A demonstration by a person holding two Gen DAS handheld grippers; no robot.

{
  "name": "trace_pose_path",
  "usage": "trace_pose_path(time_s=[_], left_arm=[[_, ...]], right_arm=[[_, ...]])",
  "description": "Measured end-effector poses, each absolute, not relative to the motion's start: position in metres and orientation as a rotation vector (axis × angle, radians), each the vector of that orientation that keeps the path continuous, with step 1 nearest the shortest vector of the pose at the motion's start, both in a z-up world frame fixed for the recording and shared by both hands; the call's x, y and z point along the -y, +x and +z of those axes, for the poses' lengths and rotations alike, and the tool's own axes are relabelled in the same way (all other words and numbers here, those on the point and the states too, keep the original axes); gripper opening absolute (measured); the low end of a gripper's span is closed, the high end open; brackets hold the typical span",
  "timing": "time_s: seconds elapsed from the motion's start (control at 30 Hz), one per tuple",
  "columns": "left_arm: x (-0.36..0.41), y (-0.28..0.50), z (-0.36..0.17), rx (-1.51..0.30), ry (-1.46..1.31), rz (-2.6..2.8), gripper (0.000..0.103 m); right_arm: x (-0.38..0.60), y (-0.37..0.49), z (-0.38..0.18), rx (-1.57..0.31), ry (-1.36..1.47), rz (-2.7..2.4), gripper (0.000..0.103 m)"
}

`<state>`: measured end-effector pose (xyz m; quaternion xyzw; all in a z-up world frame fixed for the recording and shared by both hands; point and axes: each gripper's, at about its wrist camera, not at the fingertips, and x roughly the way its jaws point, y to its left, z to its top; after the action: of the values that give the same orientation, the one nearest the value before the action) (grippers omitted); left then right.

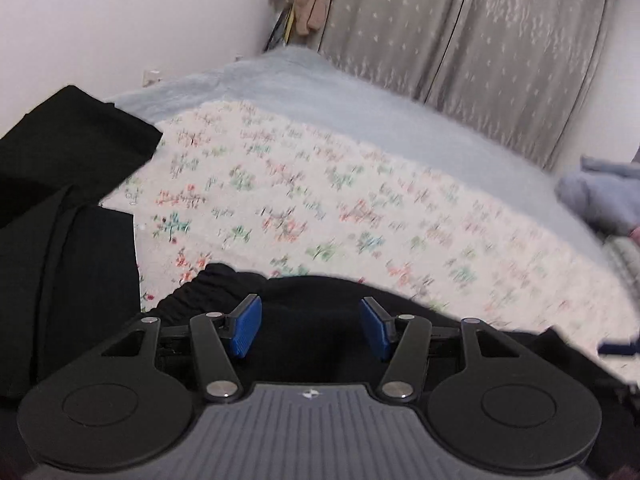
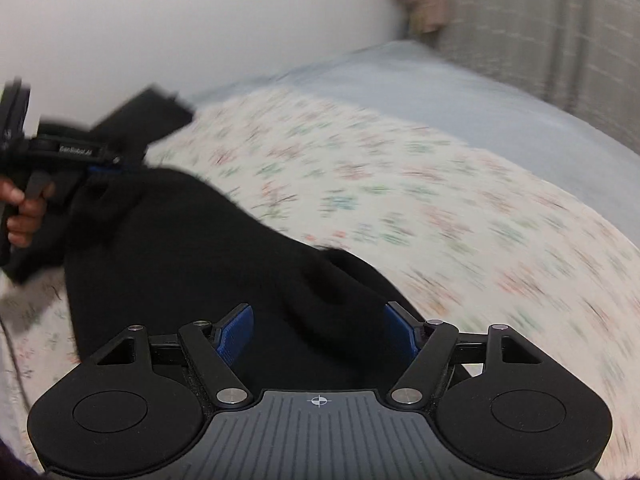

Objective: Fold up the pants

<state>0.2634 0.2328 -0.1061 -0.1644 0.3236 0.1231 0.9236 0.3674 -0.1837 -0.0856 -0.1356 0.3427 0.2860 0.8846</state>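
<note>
Left wrist view: black pants (image 1: 72, 248) lay on the floral bed cover (image 1: 320, 200), legs at far left, gathered waistband near; left gripper (image 1: 311, 328) stood over the waistband, fingers wide, holding nothing.

Right wrist view, blurred: pants (image 2: 180, 260) ran from near centre to far left; right gripper (image 2: 320, 334) fingers wide, black cloth between them, unclamped.

Handling, judged: soft, light, limp — best gripped at waistband corners or hems.
</note>
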Motion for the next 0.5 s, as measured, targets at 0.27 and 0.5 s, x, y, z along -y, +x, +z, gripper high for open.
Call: trace_pose_path(time_s=[0.27,0.5], left_arm=[[-0.227,0.268,-0.112,-0.709,-0.304,0.271,0.065],[-0.229,0.274,-0.115,-0.711,-0.292,0.282,0.065]], right_arm=[[0.151,0.432,-0.12,-0.935,-0.323,0.66,0.038],[0.175,0.459,-0.127,-1.005,0.065,0.64,0.038]])
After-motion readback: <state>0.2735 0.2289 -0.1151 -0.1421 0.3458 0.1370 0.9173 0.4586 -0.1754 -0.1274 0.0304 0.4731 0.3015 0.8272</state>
